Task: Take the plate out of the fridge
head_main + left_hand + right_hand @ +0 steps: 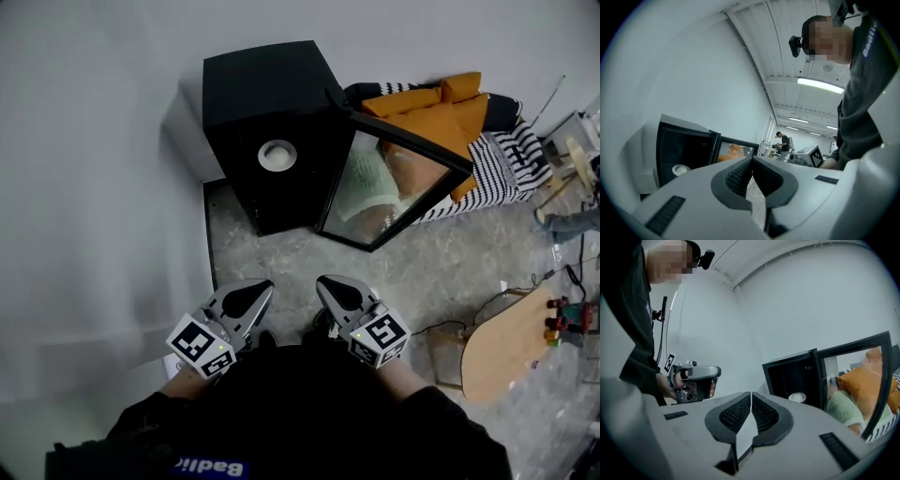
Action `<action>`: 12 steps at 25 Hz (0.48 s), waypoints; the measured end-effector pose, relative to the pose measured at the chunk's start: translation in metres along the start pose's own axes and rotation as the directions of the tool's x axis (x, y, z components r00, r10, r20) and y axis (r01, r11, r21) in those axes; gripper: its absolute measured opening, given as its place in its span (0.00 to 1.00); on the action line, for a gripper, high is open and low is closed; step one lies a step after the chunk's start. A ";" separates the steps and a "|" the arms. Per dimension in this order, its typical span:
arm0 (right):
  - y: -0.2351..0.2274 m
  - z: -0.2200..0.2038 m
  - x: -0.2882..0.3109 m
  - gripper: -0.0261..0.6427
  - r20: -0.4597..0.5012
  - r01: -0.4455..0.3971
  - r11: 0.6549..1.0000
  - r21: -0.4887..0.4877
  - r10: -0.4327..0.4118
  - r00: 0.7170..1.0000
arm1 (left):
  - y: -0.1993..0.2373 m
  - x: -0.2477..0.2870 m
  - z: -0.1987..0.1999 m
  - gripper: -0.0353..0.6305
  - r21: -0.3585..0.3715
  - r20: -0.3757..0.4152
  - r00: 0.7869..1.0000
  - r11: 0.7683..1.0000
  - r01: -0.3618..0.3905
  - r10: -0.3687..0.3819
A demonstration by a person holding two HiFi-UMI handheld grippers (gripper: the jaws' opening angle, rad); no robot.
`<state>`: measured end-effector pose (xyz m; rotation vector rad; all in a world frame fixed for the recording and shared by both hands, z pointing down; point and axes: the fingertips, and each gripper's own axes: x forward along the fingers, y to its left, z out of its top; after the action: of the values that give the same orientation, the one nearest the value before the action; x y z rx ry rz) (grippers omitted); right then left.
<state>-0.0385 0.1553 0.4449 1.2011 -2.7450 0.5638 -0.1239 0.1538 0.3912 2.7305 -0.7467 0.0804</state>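
The black fridge [272, 103] is seen in the upper middle of the head view, standing on the floor against a pale wall; its glass door [394, 187] is swung wide toward the right of the frame, so the cabinet is already open. The left gripper [251, 292] and the right gripper [334, 287] are held side by side at the lower middle of the frame, close to the body and well apart from the fridge; in each gripper view the jaws are seen pressed together with nothing between them, so nothing is held. The plate [277, 155], small, round and pale, lies on a shelf inside the dark cabinet; it is found at lower left in the left gripper view [680, 169] and right of centre in the right gripper view [797, 397].

The step in hand is judged to be the approach. It is best done if one gripper is brought low and level toward the shelf; its jaws should be parted before the rim is reached, not at it; the near edge of the plate should be taken squarely, so that it is not tipped; the door edge at the right should be given room; the plate should be drawn out flat.
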 end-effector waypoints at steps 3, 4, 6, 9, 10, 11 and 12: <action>-0.019 0.003 0.004 0.06 0.000 -0.047 0.999 -0.005 0.047 0.999 | 0.006 0.025 0.005 0.06 -0.010 0.002 0.999 0.999 -0.042 0.042; -0.025 0.003 0.004 0.06 -0.010 -0.063 0.998 0.000 0.063 0.998 | 0.008 0.032 0.005 0.06 -0.013 0.001 0.998 0.998 -0.056 0.056; -0.037 0.002 0.003 0.06 -0.036 -0.091 0.996 0.008 0.091 0.995 | 0.010 0.045 0.007 0.06 -0.016 0.000 0.996 0.996 -0.086 0.086; -0.057 0.005 0.006 0.06 -0.062 -0.113 0.994 0.012 0.114 0.992 | 0.014 0.061 0.007 0.06 -0.017 -0.003 0.992 0.992 -0.129 0.129; -0.063 0.006 0.007 0.06 -0.065 -0.117 0.993 0.016 0.118 0.991 | 0.016 0.065 0.007 0.06 -0.019 -0.005 0.990 0.990 -0.141 0.141; -0.068 0.008 0.009 0.06 -0.069 -0.121 0.992 0.021 0.122 0.990 | 0.018 0.068 0.006 0.06 -0.022 -0.008 0.988 0.988 -0.154 0.154; -0.073 0.009 0.011 0.06 -0.071 -0.124 0.992 0.025 0.126 0.989 | 0.021 0.070 0.006 0.06 -0.026 -0.012 0.986 0.986 -0.166 0.166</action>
<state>0.0076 0.0993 0.4610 0.9964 -2.7733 0.6361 -0.0745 0.1011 0.4008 2.6356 -0.9640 0.1190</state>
